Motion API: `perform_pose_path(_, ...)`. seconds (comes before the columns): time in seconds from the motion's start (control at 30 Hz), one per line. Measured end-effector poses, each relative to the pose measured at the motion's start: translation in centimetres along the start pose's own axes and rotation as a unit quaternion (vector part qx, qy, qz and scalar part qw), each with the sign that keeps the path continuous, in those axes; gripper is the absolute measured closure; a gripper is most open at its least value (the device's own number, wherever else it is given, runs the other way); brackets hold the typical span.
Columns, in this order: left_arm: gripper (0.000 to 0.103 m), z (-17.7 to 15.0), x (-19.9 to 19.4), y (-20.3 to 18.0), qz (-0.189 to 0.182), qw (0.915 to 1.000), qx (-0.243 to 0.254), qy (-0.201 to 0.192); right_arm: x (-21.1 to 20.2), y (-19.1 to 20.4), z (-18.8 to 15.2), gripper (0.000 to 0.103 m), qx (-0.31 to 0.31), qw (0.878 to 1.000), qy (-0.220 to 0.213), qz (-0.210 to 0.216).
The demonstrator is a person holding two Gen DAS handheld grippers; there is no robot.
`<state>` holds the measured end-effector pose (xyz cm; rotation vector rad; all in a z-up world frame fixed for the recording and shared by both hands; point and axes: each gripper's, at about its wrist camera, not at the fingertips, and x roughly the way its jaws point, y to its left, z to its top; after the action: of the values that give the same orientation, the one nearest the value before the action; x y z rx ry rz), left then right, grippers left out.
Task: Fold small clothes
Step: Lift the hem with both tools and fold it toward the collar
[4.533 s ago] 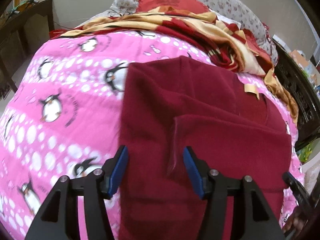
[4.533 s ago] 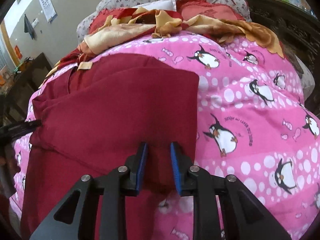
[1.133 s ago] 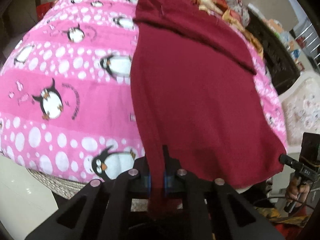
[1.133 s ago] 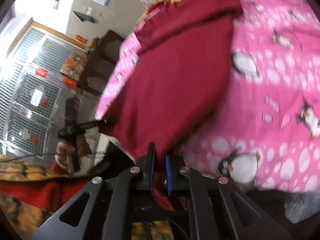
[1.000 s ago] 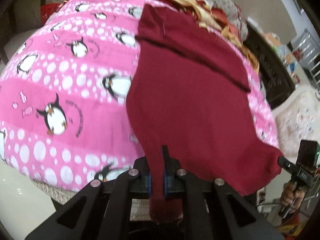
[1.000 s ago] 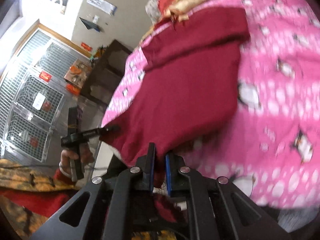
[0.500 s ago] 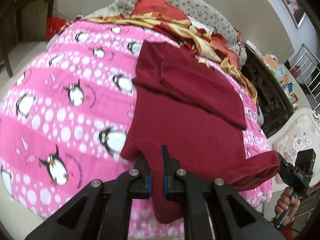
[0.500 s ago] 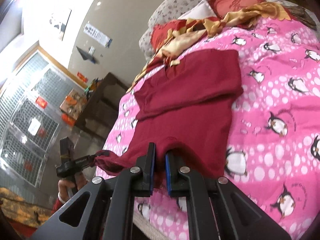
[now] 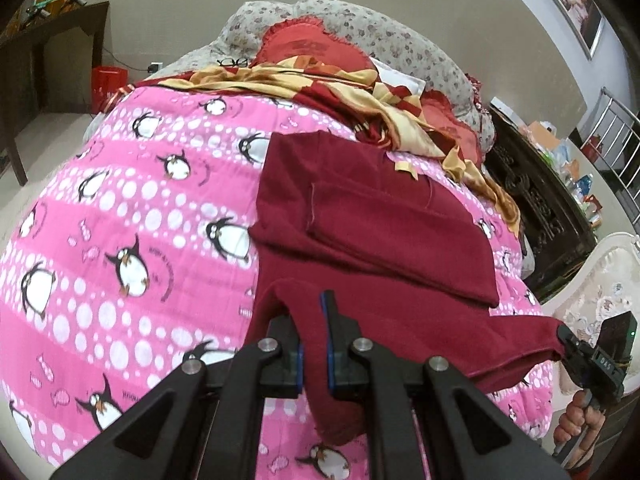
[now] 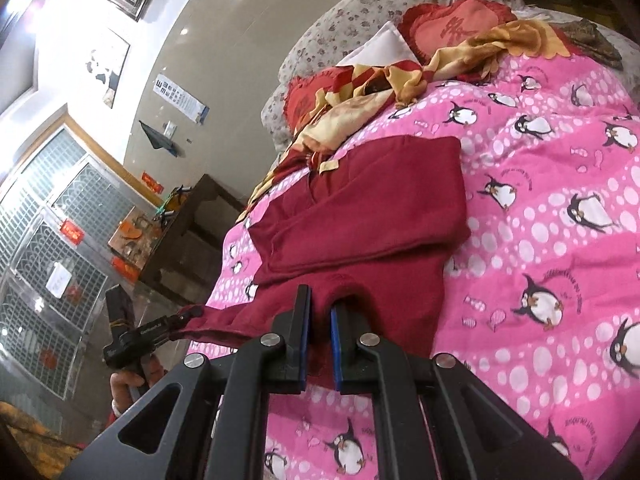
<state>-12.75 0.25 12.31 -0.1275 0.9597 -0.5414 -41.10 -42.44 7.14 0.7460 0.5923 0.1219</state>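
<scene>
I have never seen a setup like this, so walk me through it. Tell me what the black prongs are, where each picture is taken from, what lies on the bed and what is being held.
There is no robot here. A person carries a hand-held two-finger clamp in each hand, and a wide-angle camera on each clamp looks forward along its fingers. One picture comes from the left gripper, the other from the right gripper; each also shows in the other's view, off to the side.

On the bed lies a pink penguin quilt, with a red and gold cloth and pillows bunched at the far end.

On the quilt lies a dark red garment, its far part already folded over. Both clamps are shut on its near edge, one at each end, holding that edge above the quilt.
</scene>
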Motion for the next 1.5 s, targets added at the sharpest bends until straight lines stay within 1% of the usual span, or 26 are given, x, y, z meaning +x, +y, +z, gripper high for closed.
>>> perform_pose_path(0.23,0.095,1.5,1.2,-0.4,0.006,1.0,0.005,-0.003,1.0,-0.2,1.8,0.069,-0.001,1.0,-0.01,0.0)
perform_pose_path(0.53,0.095,3.4,2.9,-1.3,0.011,0.9998,0.015,-0.007,2.3,-1.0,3.6,0.069,0.002,1.0,-0.012,-0.013)
perform_pose_path(0.7,0.095,4.9,4.5,-1.7,0.016,0.9998,0.014,-0.006,3.6,-1.2,5.0,0.069,-0.009,0.999,-0.012,-0.034)
perform_pose_path(0.9,0.095,6.6,5.8,-2.3,0.025,0.9994,0.019,-0.014,4.9,-1.4,7.2,0.069,-0.017,0.999,-0.018,-0.042)
perform_pose_path(1.1,0.095,8.5,7.6,-3.0,0.037,0.9989,0.027,-0.015,6.4,-2.0,9.0,0.069,-0.015,0.999,-0.018,-0.049)
perform_pose_path(1.5,0.095,11.2,11.4,-4.0,0.052,0.9977,0.043,-0.012,9.5,-3.8,11.8,0.069,-0.007,0.997,-0.012,-0.075)
